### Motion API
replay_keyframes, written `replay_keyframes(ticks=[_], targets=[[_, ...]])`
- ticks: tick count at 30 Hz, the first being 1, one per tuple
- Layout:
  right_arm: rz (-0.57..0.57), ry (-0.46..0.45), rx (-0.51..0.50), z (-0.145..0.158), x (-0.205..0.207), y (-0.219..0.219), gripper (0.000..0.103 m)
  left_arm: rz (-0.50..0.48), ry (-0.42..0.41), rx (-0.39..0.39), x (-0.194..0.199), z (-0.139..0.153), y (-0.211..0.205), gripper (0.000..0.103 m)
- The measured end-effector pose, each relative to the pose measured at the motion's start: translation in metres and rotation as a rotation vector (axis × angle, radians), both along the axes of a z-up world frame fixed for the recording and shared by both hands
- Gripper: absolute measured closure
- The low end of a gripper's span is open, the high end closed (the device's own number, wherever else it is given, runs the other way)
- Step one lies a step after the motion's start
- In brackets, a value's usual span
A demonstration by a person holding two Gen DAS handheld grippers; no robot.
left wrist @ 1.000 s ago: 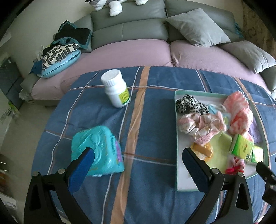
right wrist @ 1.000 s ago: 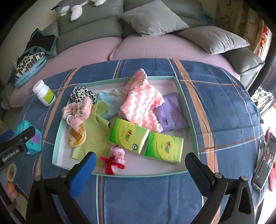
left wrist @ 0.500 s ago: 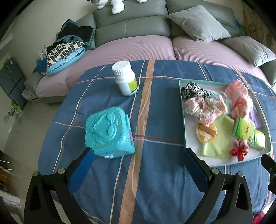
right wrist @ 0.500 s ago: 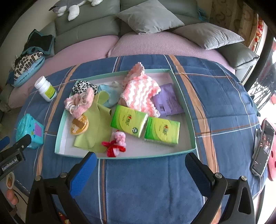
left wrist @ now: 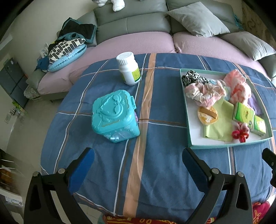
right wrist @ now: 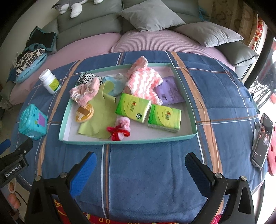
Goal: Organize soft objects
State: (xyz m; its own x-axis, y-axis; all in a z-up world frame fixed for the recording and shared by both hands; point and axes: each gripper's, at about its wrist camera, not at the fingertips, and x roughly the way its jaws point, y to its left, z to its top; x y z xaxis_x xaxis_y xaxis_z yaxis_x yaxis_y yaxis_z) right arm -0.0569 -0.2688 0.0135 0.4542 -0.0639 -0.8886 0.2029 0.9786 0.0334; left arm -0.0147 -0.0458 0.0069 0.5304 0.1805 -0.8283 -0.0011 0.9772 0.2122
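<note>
A teal-rimmed white tray [right wrist: 182,137] [left wrist: 188,120] lies on the blue plaid table. In it are a pink-white knitted piece [right wrist: 144,82], a pink scrunchie [right wrist: 86,91], a leopard scrunchie [right wrist: 84,76], a green cloth [right wrist: 101,112], two green tissue packs [right wrist: 132,107], a purple packet [right wrist: 169,91], a red-pink bow [right wrist: 119,129] and an orange puff [right wrist: 84,112]. My left gripper [left wrist: 138,163] is open and empty, above the near table edge. My right gripper [right wrist: 140,168] is open and empty, in front of the tray.
A teal plastic box [left wrist: 114,115] [right wrist: 32,124] and a white pill bottle [left wrist: 128,69] [right wrist: 50,81] stand left of the tray. A phone [right wrist: 262,140] lies at the table's right edge. A sofa with grey pillows [right wrist: 151,15] is behind.
Both grippers have pulled back and up from the table, so the tray, box and bottle look farther away. Both stay open and empty.
</note>
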Motion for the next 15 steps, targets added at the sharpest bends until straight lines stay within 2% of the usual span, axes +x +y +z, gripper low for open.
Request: replay_keyframes(ticks=[15], targets=[[0.029, 0.017, -0.003, -0.015, -0.012, 0.008, 0.0, 0.014, 0.0, 0.015, -0.018, -0.011, 0.001, 0.002]])
